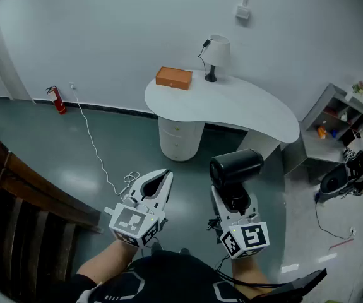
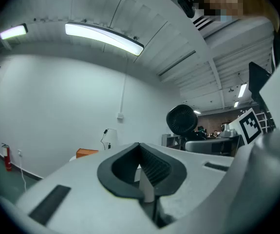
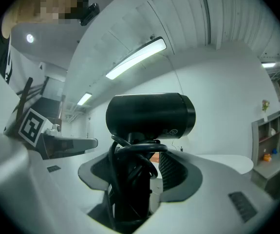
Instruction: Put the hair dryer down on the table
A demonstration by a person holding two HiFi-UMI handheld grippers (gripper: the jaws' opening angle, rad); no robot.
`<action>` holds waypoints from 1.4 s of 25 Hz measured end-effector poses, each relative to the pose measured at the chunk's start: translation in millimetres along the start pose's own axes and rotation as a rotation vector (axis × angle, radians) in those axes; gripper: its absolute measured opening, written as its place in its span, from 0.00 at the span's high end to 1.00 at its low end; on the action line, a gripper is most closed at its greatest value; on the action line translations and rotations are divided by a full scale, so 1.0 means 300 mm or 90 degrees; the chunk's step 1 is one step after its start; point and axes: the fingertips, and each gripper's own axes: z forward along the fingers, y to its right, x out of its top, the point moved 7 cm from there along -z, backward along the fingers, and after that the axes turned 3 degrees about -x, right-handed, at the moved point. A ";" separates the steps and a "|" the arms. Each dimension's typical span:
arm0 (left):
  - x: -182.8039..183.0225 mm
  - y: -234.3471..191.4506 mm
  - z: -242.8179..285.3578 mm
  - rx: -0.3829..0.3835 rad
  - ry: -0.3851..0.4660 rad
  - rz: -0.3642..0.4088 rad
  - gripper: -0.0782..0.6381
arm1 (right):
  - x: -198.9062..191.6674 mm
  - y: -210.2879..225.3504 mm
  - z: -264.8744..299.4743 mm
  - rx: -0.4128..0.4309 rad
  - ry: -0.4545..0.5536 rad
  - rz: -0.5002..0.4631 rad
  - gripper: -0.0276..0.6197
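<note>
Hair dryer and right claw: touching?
Touching. The right gripper view shows the hair dryer standing upright with its cord-wrapped handle wedged between the jaws of the right claw. The head view shows nothing else holding it up.

The hair dryer (image 1: 235, 166) looks smooth black plastic, the table (image 1: 244, 109) matt white.

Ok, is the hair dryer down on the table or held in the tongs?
Held. The right tongs clamp the hair dryer by its cord-wrapped handle, barrel on top; the white table stands well ahead.
</note>
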 end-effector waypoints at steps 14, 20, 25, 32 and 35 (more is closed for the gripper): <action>0.020 -0.063 -0.036 0.018 0.021 0.004 0.88 | 0.014 -0.059 0.057 0.004 0.001 -0.012 0.55; 0.015 -0.067 -0.031 0.010 0.017 0.003 0.88 | 0.021 -0.063 0.068 0.001 0.005 -0.024 0.55; 0.013 -0.080 -0.042 0.005 0.016 0.001 0.88 | 0.023 -0.075 0.077 0.002 0.015 -0.001 0.55; 0.018 -0.089 -0.051 -0.014 0.017 0.002 0.88 | 0.032 -0.091 0.092 -0.011 0.019 0.001 0.55; 0.015 -0.099 -0.057 -0.027 0.019 0.002 0.88 | 0.032 -0.106 0.098 -0.017 0.019 0.002 0.55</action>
